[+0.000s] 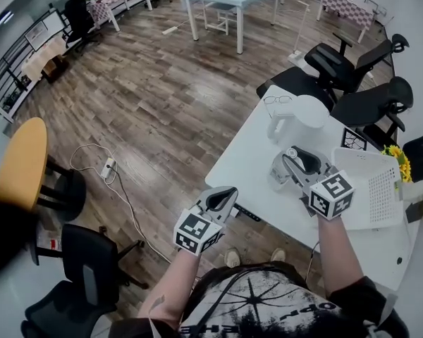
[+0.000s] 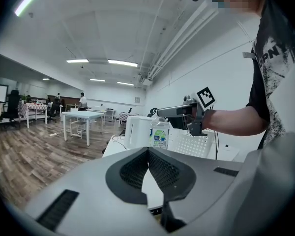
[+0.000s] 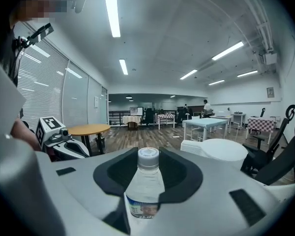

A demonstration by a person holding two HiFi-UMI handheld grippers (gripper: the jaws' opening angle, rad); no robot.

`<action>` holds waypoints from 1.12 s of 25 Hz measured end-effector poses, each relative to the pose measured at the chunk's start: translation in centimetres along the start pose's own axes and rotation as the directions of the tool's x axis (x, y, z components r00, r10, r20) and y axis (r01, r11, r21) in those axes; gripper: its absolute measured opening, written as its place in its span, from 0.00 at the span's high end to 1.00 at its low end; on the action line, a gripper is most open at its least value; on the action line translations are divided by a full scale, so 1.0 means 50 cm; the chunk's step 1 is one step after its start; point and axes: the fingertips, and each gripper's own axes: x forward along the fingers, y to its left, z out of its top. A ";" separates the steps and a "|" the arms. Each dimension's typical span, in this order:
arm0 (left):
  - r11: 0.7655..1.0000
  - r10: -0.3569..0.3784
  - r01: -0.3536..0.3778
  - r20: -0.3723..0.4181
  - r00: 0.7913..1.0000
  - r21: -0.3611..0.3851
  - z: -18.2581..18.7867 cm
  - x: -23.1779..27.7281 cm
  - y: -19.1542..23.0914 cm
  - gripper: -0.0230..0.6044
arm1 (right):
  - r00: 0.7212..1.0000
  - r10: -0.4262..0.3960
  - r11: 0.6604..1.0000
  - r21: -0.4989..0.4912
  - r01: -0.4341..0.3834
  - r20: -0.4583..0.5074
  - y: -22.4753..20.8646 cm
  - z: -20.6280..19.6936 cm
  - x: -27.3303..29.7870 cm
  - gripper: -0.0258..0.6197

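A clear water bottle [image 3: 145, 186] with a white cap and a green-blue label [image 2: 160, 135] stands on the white table [image 1: 254, 153]. My right gripper [image 3: 148, 150] is shut on it at the neck, with the cap rising between the dark pads. In the head view this gripper [image 1: 293, 156] sits over the table's middle, the bottle [image 1: 279, 169] just beneath it. My left gripper [image 2: 148, 151] is shut with nothing in it. It hangs off the table's near left edge [image 1: 228, 193], above the wooden floor, pointing at the bottle.
A white kettle [image 1: 296, 115] stands just beyond the bottle, with glasses [image 1: 277, 99] behind it. A white perforated basket [image 1: 370, 185] lies to the right, sunflowers [image 1: 398, 157] past it. Black office chairs [image 1: 352, 69] line the far side. A round wooden table [image 1: 21, 162] and a cable [image 1: 120, 189] occupy the floor at left.
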 end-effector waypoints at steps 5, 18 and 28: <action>1.000 0.003 -0.003 -0.018 1.000 -0.004 -0.014 -0.004 0.016 0.95 | 0.999 -0.003 1.000 -0.009 0.003 -0.032 0.006 -0.050 0.028 0.73; 1.000 0.004 -0.005 -0.056 0.998 -0.021 -0.046 -0.016 0.032 0.95 | 0.998 0.016 1.000 -0.013 -0.017 -0.068 0.030 -0.133 0.065 0.73; 1.000 0.002 -0.003 -0.047 0.999 -0.027 -0.041 -0.009 0.023 0.95 | 0.999 0.006 1.000 -0.027 -0.007 -0.046 0.037 -0.139 0.059 0.73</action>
